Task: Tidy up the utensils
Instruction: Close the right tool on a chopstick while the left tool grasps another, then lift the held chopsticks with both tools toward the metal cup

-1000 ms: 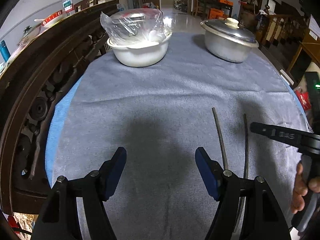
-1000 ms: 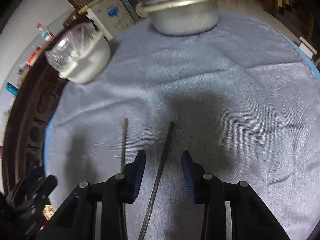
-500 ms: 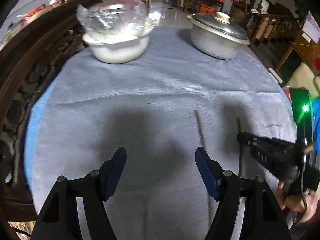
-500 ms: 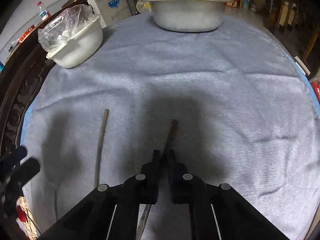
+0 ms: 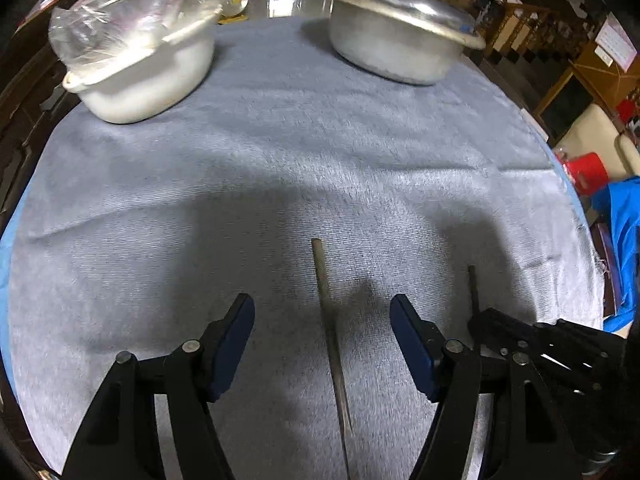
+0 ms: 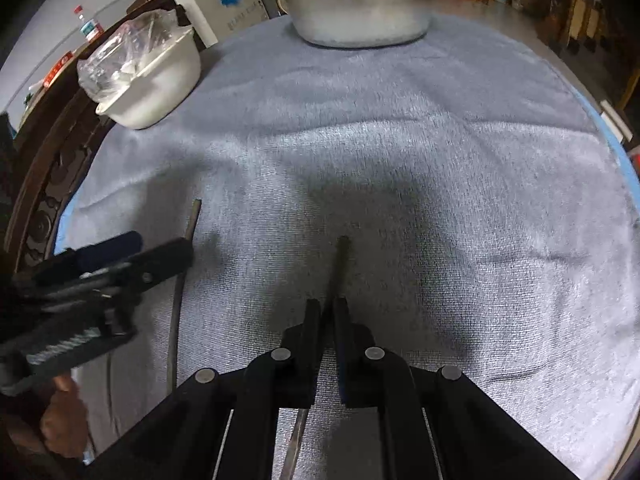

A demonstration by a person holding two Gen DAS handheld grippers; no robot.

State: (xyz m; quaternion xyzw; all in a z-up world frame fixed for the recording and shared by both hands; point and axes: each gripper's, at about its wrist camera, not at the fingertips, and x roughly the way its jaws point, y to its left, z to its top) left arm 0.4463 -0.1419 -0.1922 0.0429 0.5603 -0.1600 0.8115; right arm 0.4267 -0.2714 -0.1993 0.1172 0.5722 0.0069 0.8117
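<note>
Progress: we pinch right chopstick [image 6: 340, 264] in right gripper [image 6: 327, 312] | left gripper [image 5: 322, 332] spread around left chopstick [image 5: 326, 312], closing, 6 o'clock of cloth [image 5: 320, 152] | both not lifted yet

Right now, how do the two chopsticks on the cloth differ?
The left chopstick lies free on the grey cloth, between the open left gripper's jaws, which have just been closing and do not yet touch it. The right chopstick is pinched in the shut right gripper. Both are thin, dark sticks, lying roughly parallel and pointing away from the person.
</note>
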